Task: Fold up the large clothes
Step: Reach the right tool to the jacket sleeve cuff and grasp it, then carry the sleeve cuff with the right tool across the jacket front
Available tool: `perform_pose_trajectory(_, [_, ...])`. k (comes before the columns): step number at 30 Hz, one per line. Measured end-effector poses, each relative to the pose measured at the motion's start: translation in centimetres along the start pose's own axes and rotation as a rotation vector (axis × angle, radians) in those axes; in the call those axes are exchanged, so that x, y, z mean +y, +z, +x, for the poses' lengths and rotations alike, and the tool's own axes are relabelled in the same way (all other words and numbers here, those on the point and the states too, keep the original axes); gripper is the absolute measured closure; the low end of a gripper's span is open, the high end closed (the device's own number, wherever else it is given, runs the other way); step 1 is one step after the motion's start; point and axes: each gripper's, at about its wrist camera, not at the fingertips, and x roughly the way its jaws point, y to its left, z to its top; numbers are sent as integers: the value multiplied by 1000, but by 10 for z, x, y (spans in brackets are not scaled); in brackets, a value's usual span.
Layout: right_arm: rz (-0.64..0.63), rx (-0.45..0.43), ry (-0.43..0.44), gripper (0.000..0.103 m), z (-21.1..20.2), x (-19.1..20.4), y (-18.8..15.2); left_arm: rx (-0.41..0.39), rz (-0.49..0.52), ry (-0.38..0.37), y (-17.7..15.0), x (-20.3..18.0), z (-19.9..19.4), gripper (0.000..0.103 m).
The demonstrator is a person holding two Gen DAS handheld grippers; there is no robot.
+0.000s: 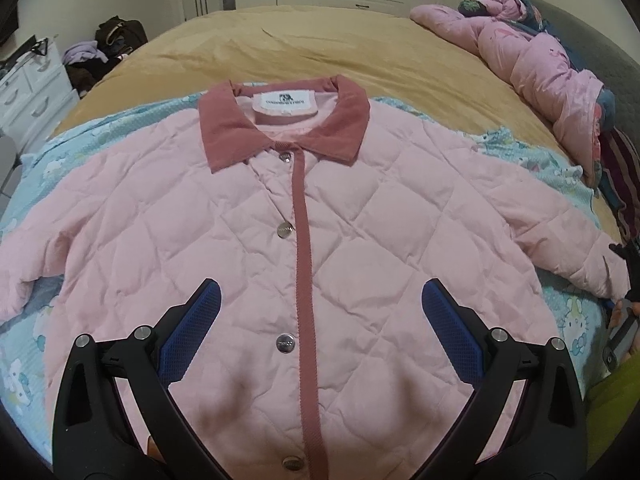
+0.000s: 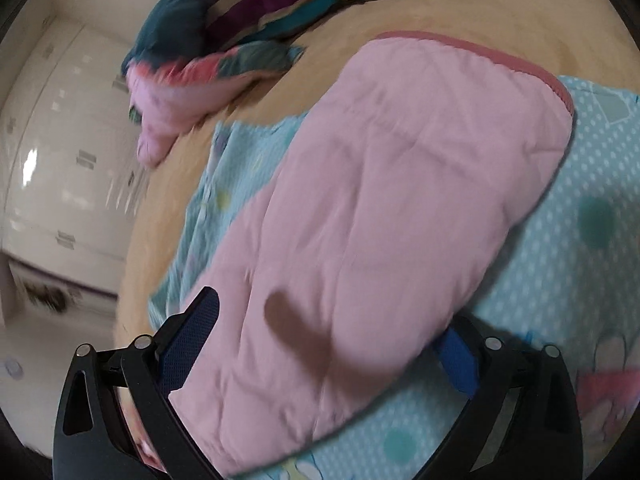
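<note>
The pink quilted jacket with a corduroy collar (image 1: 304, 216) lies flat, centre frame, on a blue cartoon-print sheet (image 1: 576, 312); its neck label is unreadable. Left tool (image 1: 320, 320) hovers released. Right view is blurred: right tool (image 2: 332, 344) released, straddling the sleeve (image 2: 384, 208).

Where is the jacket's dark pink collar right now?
In the left wrist view, the collar sits at the top of the pink jacket, toward the far side of the bed.
</note>
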Motion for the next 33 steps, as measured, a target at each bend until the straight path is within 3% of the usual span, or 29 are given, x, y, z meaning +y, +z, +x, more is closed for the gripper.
perform_pose_trajectory(2, [14,-7,20,30,1,-2,5,-9,-9,3,3,1,-5,9])
perform_pose_trajectory(4, [4,0,74,71,4,-4,14,-17,-24,-7,7,3,-11,9])
perform_pose_trajectory(7, [-46,-19,137,82,-10,4,22,-27,-32,-18,12,7,-19,9])
perform_pose_trajectory(12, [-220,-95,251,86,-51,60,20,-52,-40,-17,22,18,-32,9])
perform_pose_trajectory(19, [-424,-128,363,87,-87,152,-3,-62,-113,-57,45,61,-51,9])
perform_pose_trajectory(27, [-652,-120,511,87,-121,255,-64,-134,-220,-47,68,116,-82,9])
perform_pose_trajectory(33, [-808,-112,545,87,-124,305,-119,-170,-285,-59,71,150,-94,9])
